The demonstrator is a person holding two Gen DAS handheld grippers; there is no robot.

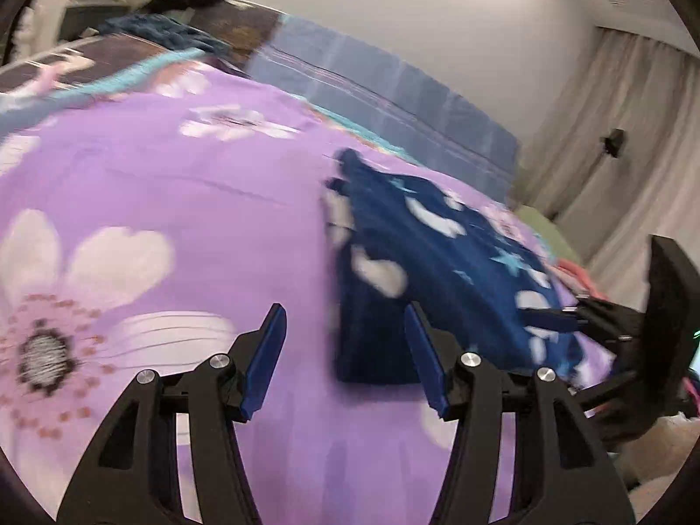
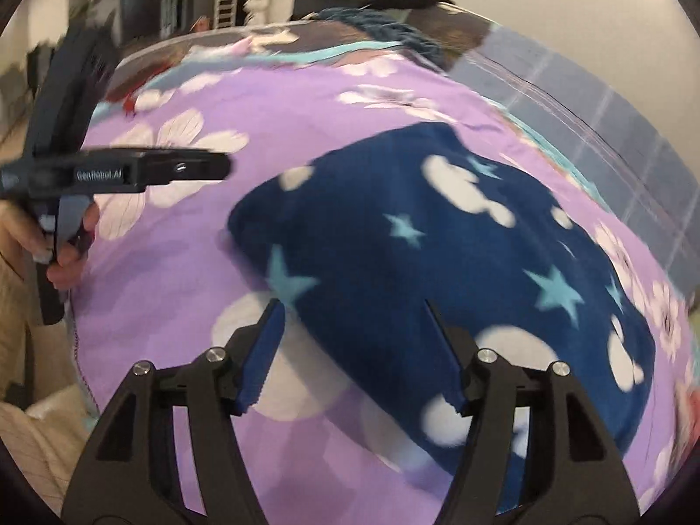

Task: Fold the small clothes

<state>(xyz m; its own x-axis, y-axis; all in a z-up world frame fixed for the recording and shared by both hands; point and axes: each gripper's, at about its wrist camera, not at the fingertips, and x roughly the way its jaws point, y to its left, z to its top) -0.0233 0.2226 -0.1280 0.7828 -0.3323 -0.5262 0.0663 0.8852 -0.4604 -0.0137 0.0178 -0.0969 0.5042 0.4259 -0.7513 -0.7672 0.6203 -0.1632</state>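
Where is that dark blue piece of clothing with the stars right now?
The blue starry garment lies on the purple flowered bedspread, just ahead of the open right gripper; in the left wrist view it sits right of centre, beside the open left gripper.

Navy fleece garment with white clouds and stars (image 2: 437,271): lies on the purple floral bedsheet (image 2: 306,131).
Left gripper (image 1: 345,350): above the sheet, just left of the garment; jaws apart.
Right gripper (image 2: 354,345): over the garment's near edge; jaws apart.
Dark knitted cloth (image 2: 385,26): at the bed's far end, behind the garment.
Grey curtain (image 1: 612,100): beyond the bed's right side.
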